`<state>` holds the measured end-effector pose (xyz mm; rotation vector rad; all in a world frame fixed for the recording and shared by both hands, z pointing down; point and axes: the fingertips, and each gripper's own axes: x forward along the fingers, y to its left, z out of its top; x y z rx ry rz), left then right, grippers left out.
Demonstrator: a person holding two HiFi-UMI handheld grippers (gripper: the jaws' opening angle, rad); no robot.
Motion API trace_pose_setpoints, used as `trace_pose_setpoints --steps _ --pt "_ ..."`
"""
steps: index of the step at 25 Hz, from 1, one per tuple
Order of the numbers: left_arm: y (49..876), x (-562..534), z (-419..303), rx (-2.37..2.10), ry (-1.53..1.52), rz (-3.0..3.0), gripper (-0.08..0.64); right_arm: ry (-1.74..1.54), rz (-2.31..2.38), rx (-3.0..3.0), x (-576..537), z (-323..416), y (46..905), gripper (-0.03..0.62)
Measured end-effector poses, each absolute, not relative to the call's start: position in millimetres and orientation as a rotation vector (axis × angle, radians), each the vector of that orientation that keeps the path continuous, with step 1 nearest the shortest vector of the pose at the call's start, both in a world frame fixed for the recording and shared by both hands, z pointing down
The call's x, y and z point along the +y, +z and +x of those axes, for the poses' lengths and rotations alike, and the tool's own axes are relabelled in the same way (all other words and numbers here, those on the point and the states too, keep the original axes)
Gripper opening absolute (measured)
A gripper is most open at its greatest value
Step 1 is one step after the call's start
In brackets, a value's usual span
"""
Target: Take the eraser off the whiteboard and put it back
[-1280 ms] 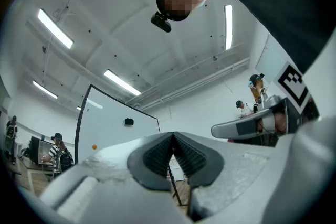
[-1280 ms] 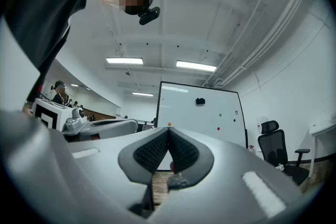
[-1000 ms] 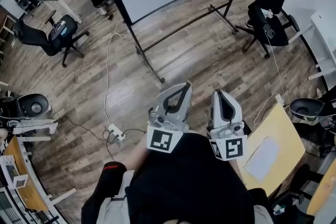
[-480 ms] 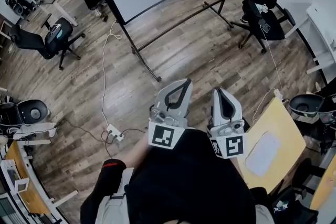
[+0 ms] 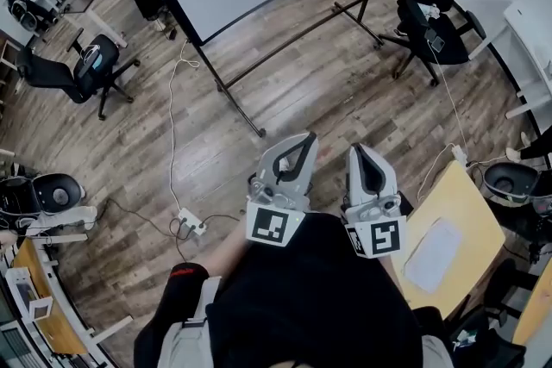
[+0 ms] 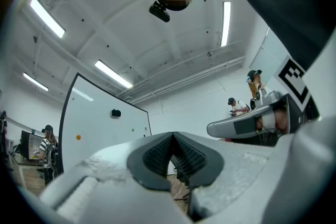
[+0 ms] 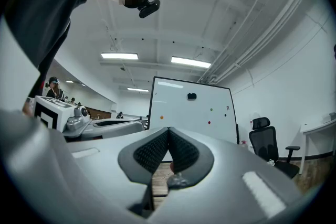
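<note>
**Desk:** Where is the eraser [image 7: 192, 96] right now?

**Photographer:** It's a small dark block stuck high on the whiteboard [image 7: 184, 118]. In the right gripper view it sits at about 1 o'clock from the tips of the right gripper [image 7: 168, 131]. In the left gripper view it is at about 10 o'clock from the tips of the left gripper [image 6: 172, 136]. It is well apart from both.

**Desk:** And the claws?

**Photographer:** Both are pinched together, ribbed pads meeting at the tip, with nothing between them. The person holds them side by side, close to the body.

**Desk:** What does the head view show?

**Photographer:** The board stands at roughly 11 o'clock from the grippers, across a stretch of wood floor [image 5: 319, 90]. I cannot find the eraser from up there.
</note>
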<state>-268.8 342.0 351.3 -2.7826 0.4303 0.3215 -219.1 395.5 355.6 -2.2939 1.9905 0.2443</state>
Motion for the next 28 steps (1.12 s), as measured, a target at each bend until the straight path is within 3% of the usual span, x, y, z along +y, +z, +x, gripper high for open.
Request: trace_pose_setpoints --steps 28 --pt "341 148 -100 0.328 0.355 -2.801 0.002 0.172 -2.422 1.863 229 -56 366 0.002"
